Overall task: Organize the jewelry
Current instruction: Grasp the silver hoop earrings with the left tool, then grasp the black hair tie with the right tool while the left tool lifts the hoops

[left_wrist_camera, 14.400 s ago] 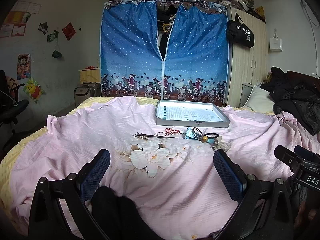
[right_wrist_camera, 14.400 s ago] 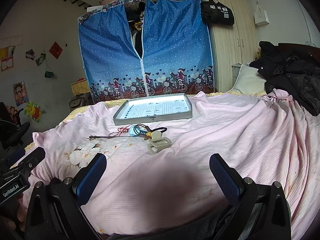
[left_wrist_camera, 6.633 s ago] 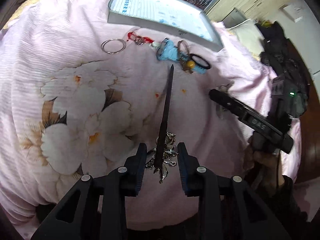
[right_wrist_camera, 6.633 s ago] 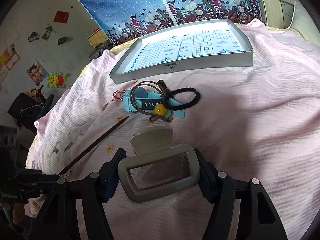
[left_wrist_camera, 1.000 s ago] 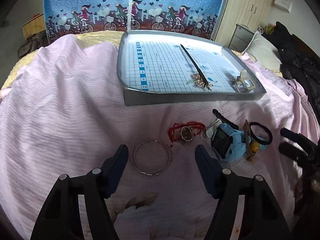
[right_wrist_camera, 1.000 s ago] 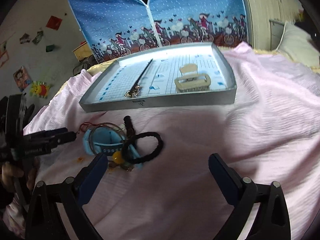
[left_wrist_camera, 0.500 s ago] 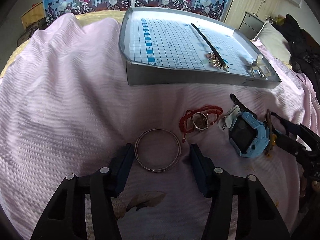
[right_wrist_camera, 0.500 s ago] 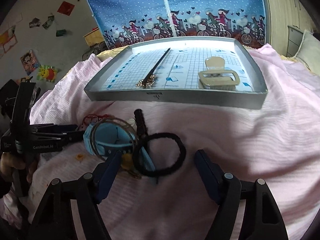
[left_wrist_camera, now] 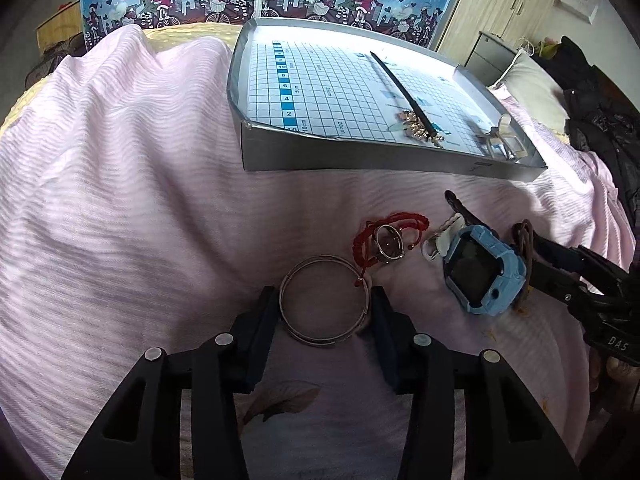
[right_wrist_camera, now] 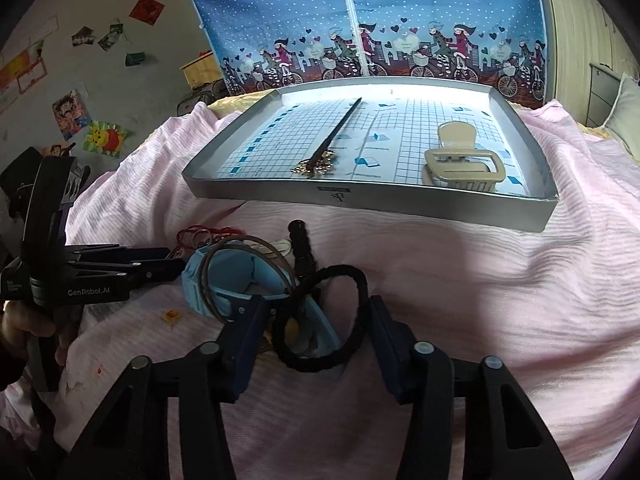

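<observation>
I had my left gripper (left_wrist_camera: 325,312) spread open around the silver bangle (left_wrist_camera: 324,300) lying flat on the bed, my right gripper (right_wrist_camera: 316,322) likewise straddling the black hair tie (right_wrist_camera: 324,316).

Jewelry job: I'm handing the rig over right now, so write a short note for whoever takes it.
Left gripper: open, straddling the silver bangle.
Right gripper: open, around the black hair tie.
Done: hair stick and beige claw clip lie in the tray.
Left on the pink bedspread: bangle, hair tie, red cord bracelet, blue watch.
</observation>
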